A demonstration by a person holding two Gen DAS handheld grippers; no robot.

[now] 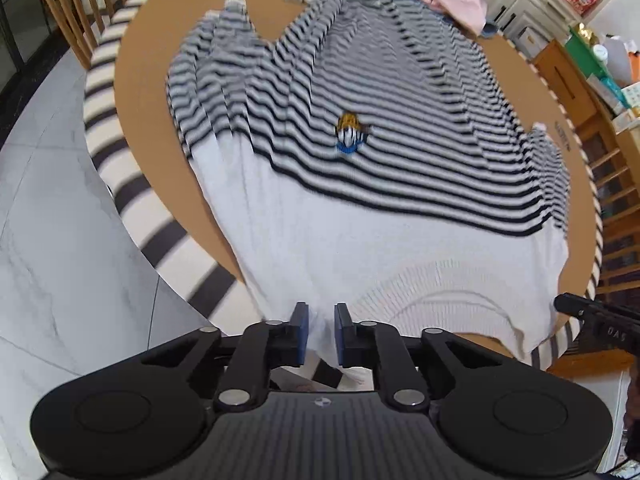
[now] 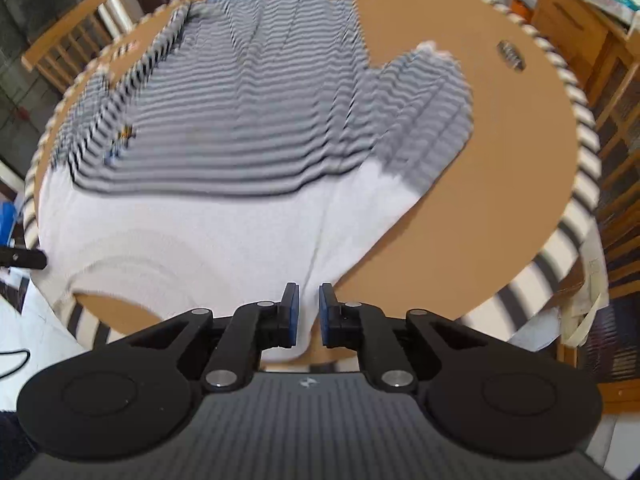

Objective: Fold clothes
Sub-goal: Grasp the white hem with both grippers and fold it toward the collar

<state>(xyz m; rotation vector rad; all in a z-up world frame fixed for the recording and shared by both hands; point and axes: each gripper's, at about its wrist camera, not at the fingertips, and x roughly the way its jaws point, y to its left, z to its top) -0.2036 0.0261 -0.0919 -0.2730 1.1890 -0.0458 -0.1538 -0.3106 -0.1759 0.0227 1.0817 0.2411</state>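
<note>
**Sweater spread flat, both shoulders pinched at the near edge**

Your striped sweater (image 1: 360, 152) lies face up across the round table (image 1: 136, 80), plain white yoke and collar nearest you, sleeves fanned out either side. Your left gripper (image 1: 321, 332) has white shoulder fabric between its narrowly parted pads, and your right gripper (image 2: 308, 314) pinches the other shoulder the same way. Lift both evenly, keep the cloth taut between them, and carry it toward the hem. Other clothes (image 1: 448, 4) wait at the far rim.
</note>
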